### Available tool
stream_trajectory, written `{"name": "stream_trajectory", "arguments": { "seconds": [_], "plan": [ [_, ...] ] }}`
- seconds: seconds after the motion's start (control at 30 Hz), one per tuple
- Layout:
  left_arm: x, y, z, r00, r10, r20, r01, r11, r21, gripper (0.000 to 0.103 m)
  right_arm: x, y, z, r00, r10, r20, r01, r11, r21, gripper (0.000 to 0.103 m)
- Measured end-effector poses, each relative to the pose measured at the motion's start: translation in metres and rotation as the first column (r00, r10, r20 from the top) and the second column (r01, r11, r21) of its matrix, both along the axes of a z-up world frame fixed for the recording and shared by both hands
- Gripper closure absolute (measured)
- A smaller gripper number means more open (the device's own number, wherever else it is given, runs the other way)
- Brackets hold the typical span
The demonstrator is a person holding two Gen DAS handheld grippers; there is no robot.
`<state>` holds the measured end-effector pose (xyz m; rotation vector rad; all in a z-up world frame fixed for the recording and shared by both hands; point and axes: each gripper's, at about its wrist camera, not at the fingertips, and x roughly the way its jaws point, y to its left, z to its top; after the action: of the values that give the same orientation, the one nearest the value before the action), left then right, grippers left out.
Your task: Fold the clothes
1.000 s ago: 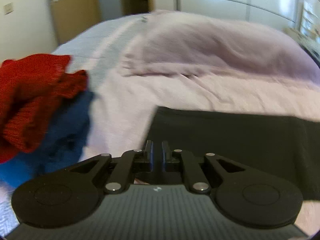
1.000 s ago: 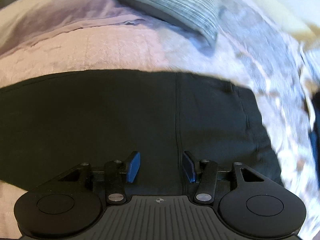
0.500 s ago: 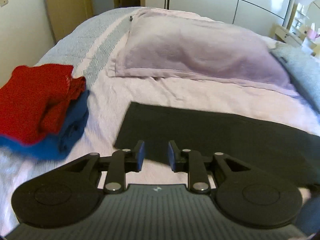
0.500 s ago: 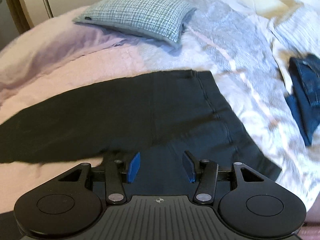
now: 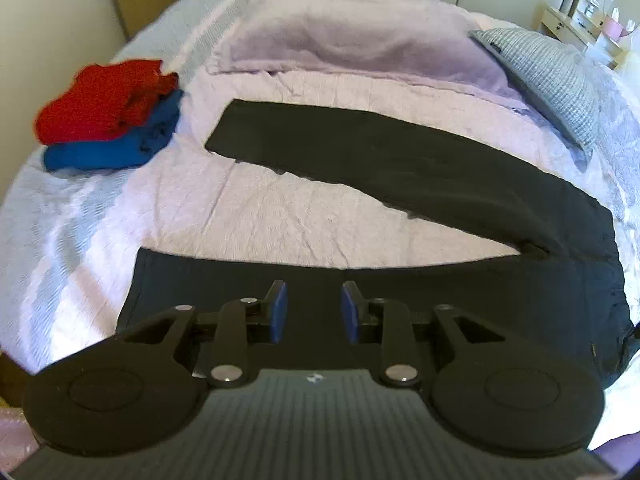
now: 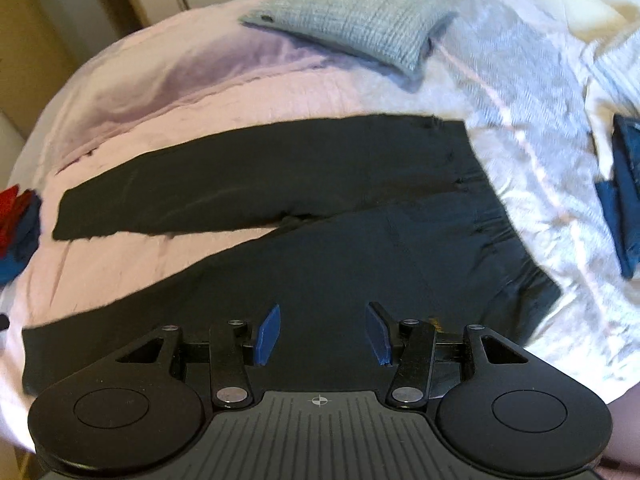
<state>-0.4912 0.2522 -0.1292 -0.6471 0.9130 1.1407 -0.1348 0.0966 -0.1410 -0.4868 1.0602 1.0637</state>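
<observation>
Black trousers (image 5: 400, 160) lie spread flat on the pale pink bedspread (image 5: 260, 208), legs splayed apart, waist toward the right. In the right wrist view the same trousers (image 6: 320, 184) fill the middle, waistband at the right. My left gripper (image 5: 313, 306) hovers above the near leg's cuff end; its jaws are opening and nothing is between the blue pads. Above the seat area, my right gripper (image 6: 322, 328) stands open and holds nothing.
A red garment (image 5: 104, 100) sits folded on a blue one (image 5: 116, 144) at the bed's left. A lilac pillow (image 5: 352, 44) and a grey checked pillow (image 5: 548, 80) lie at the head. Dark blue jeans (image 6: 628, 196) lie at the right.
Both grippers rose and drew back from the trousers, so the whole garment now shows. The left jaws went from nearly shut to parted. The right jaws kept their width.
</observation>
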Motion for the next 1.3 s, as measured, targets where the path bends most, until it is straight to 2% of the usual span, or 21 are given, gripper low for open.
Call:
{"name": "stream_trajectory", "arguments": {
  "seconds": [0.1,0.27,0.4,0.6,0.77,1.07,1.3],
  "plan": [
    [0.013,-0.043,0.022,1.000,0.025,0.012,-0.025,0.999,0.030,0.073,0.011,-0.038,0.018,1.000,0.021,0.014,-0.021,1.000,0.017,0.052],
    [0.038,-0.122,0.044,1.000,0.006,0.025,-0.008,0.998,0.060,0.072,0.027,-0.103,0.043,0.999,0.023,0.028,-0.024,0.998,0.050,0.052],
    [0.044,-0.172,0.056,1.000,0.013,0.027,-0.014,0.998,0.061,0.072,0.037,-0.136,0.052,0.997,0.074,0.000,-0.074,0.996,0.040,0.052],
    [0.040,-0.227,0.071,0.999,0.037,0.003,-0.037,0.996,0.083,0.068,0.031,-0.169,0.059,0.991,0.130,-0.024,-0.129,0.991,0.046,0.052],
    [0.033,-0.252,0.075,0.999,0.048,-0.025,-0.046,0.996,0.079,0.066,0.020,-0.182,0.059,0.984,0.176,-0.012,-0.176,0.984,0.001,0.052],
    [0.037,-0.266,0.080,0.999,0.018,-0.033,-0.015,0.995,0.102,0.065,0.026,-0.199,0.059,0.989,0.142,-0.032,-0.142,0.990,-0.010,0.052],
    [0.032,-0.273,0.082,0.999,0.018,-0.037,-0.014,0.994,0.109,0.064,0.020,-0.202,0.066,0.988,0.155,-0.015,-0.156,0.988,-0.002,0.052]
  ]
}}
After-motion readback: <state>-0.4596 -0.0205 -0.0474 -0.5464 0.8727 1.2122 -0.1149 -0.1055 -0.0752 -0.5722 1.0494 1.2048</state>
